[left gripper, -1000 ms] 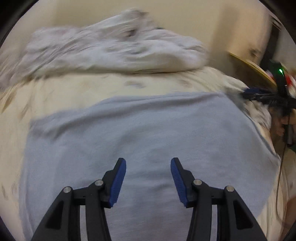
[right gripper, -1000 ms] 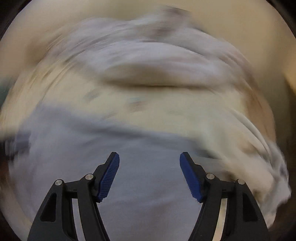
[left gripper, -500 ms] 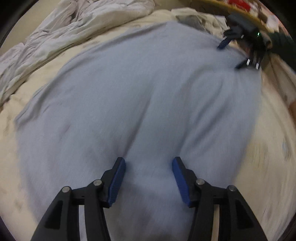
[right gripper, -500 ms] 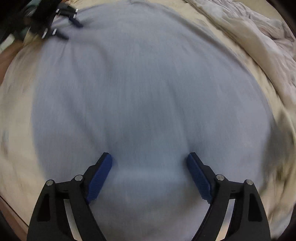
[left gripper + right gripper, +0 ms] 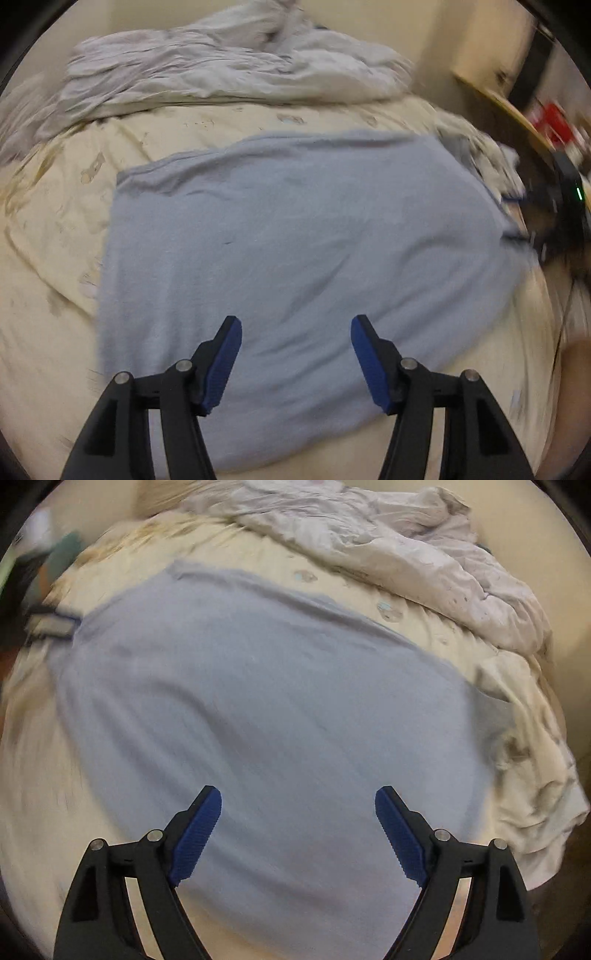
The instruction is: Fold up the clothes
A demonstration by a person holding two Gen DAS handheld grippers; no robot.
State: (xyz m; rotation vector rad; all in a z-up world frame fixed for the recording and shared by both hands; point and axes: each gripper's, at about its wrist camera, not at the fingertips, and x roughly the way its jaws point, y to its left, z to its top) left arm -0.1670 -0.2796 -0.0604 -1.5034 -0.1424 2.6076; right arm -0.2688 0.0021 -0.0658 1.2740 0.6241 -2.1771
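Note:
A light grey-blue garment (image 5: 295, 240) lies spread flat on a cream bed sheet (image 5: 55, 221); the right wrist view shows the same garment (image 5: 258, 701) filling the middle. My left gripper (image 5: 296, 328) hovers over the garment's near part, its jaws opening, with nothing pinched between the blue pads. My right gripper (image 5: 298, 801) hangs above the cloth with its jaws wide apart and empty. In the left wrist view the right gripper (image 5: 569, 192) shows blurred at the garment's right edge. In the right wrist view the left gripper (image 5: 51, 624) shows blurred at the left edge.
A crumpled pale duvet (image 5: 221, 70) is heaped along the back of the bed by the wall, also the duvet (image 5: 424, 565) at upper right. Rumpled cream bedding (image 5: 535, 775) bunches at the right. A wooden desk edge (image 5: 509, 107) with red items stands right.
Both grippers' jaws stand wider than a second ago. Half a second ago both views looked steeply down on the garment; now they tilt up, showing the duvet and wall again.

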